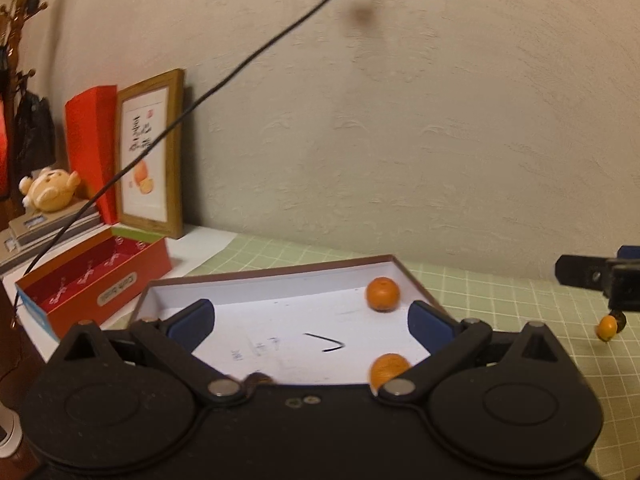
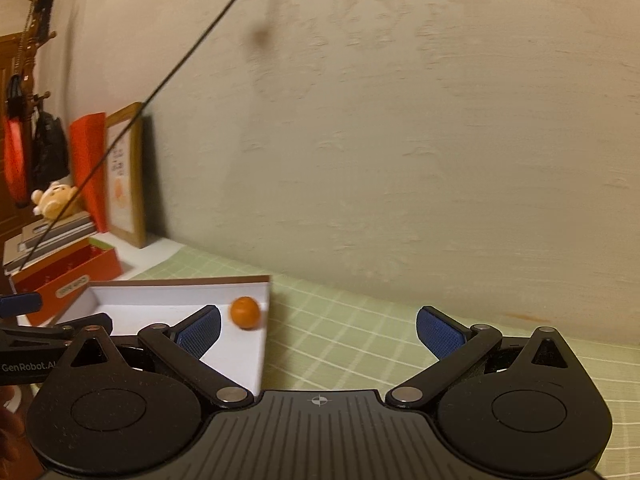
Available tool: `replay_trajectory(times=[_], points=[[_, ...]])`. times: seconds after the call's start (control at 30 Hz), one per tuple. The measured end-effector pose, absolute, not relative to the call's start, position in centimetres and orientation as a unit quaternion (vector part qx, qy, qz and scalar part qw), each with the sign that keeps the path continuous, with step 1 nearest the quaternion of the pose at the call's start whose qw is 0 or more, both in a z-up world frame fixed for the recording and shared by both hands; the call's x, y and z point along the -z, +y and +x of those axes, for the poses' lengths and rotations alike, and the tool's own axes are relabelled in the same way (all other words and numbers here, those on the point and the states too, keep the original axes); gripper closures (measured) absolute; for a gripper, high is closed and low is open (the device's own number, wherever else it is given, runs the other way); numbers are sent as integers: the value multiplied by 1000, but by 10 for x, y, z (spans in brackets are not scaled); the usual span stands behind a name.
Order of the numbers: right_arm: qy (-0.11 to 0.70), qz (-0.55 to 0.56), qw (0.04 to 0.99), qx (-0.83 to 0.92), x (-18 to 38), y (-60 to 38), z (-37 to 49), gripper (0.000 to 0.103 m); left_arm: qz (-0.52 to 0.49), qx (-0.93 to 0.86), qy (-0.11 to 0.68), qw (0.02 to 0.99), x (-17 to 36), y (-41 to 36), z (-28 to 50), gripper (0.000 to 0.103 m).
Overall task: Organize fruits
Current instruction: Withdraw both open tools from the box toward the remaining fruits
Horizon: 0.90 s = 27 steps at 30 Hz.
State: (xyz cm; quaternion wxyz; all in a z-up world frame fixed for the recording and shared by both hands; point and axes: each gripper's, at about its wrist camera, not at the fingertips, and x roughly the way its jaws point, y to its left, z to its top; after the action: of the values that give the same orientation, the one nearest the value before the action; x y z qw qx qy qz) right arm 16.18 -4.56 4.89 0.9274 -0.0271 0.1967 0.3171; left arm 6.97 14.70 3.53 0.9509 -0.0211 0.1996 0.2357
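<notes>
A shallow white box (image 1: 276, 288) with a brown rim lies on the green grid mat. Two small oranges are in it: one (image 1: 383, 294) near its far right corner, one (image 1: 388, 369) close to my left gripper's right arm. My left gripper (image 1: 311, 320) is open and empty above the box. A third small orange (image 1: 606, 327) lies on the mat at the right, under the right gripper's tip (image 1: 622, 284). In the right wrist view my right gripper (image 2: 318, 330) is open and empty over the mat, beside the box (image 2: 256, 360) and its far orange (image 2: 245, 312).
An open red box (image 1: 100, 276), a wooden picture frame (image 1: 154, 152), a red card, stacked books and a plush toy (image 1: 50, 190) stand at the back left by the wall. A black cable (image 1: 248, 60) hangs across. The green mat (image 2: 360, 340) runs to the right.
</notes>
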Motion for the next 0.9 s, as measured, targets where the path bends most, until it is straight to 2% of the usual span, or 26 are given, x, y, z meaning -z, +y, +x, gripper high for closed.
replay_trajectory(times=[0.57, 0.73, 0.9], points=[[214, -13, 962, -167, -28, -168, 194, 0, 2, -117, 220, 968, -10, 47, 140, 7], [219, -7, 968, -124, -21, -205, 201, 0, 6, -79, 233, 969, 5, 13, 167, 15], [230, 7, 969, -89, -11, -244, 208, 0, 13, -43, 245, 968, 20, -22, 191, 19]])
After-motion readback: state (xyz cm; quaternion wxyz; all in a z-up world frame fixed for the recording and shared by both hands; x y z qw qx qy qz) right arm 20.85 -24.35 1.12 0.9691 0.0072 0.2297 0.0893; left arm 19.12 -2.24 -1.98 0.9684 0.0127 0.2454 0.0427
